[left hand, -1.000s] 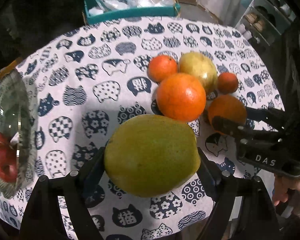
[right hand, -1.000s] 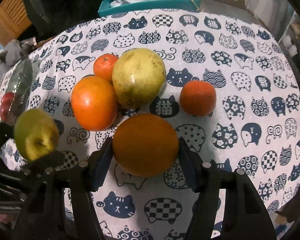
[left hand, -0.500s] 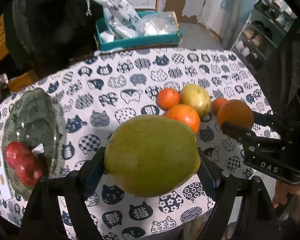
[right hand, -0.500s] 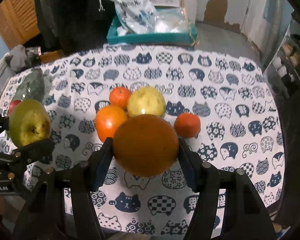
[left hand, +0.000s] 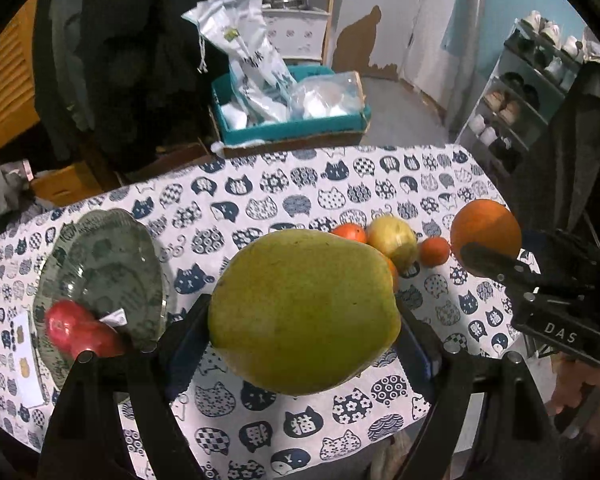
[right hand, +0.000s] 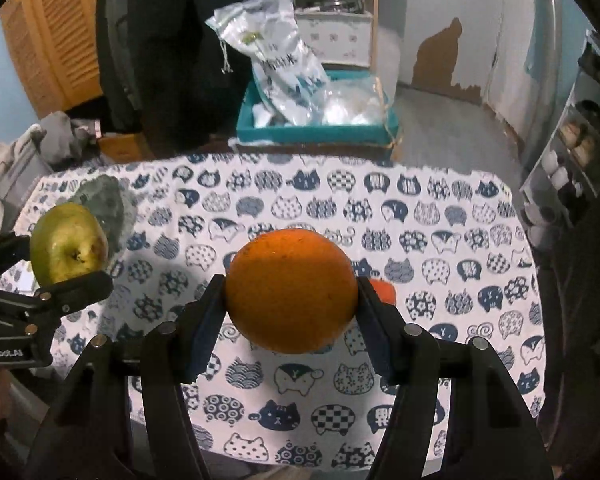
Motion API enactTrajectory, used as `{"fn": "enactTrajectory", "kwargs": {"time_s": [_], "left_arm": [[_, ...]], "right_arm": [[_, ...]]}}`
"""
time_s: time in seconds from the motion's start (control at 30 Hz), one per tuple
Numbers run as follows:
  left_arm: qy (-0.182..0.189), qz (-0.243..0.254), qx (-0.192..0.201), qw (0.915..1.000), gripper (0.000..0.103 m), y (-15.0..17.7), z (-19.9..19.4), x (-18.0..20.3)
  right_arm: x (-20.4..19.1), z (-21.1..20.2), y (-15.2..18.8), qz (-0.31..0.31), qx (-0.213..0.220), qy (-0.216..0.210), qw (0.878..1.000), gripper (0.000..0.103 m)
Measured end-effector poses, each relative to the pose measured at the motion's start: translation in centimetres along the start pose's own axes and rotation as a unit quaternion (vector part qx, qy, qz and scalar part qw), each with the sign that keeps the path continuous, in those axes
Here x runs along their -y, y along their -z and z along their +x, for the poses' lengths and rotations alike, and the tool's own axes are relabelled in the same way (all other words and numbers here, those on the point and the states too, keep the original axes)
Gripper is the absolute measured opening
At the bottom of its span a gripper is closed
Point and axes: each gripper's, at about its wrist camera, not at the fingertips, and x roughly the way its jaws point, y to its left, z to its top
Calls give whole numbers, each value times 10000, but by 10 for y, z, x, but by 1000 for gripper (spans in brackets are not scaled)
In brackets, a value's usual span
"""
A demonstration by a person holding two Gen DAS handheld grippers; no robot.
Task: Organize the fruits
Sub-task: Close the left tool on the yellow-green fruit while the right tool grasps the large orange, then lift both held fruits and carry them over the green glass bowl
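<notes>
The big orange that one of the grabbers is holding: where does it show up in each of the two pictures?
Left wrist view: the big orange sits at the right edge, clamped in the right gripper, above the cat-print tablecloth.
Right wrist view: the same orange fills the centre, squeezed between that gripper's two fingers.
Shared landmark: the teal box of plastic bags beyond the table's far edge, top centre in both views.

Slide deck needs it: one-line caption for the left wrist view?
Left gripper holds a green pear above the cat-print tablecloth; right gripper lifts an orange.
</notes>
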Motion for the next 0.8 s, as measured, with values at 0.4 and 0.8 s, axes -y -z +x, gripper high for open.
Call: {"fn": "enactTrajectory", "kwargs": {"time_s": [0.4,0.8], "left_arm": [[-113,4,435,9990,86,-9,-35,-15],[-260,-81,683,9973,86,-12,-58,-40]], "right_arm": [[-24,-26,-21,-197,389,-121,9990,63],[-54,-40,-42,-359,633,-344,9968,63]]}}
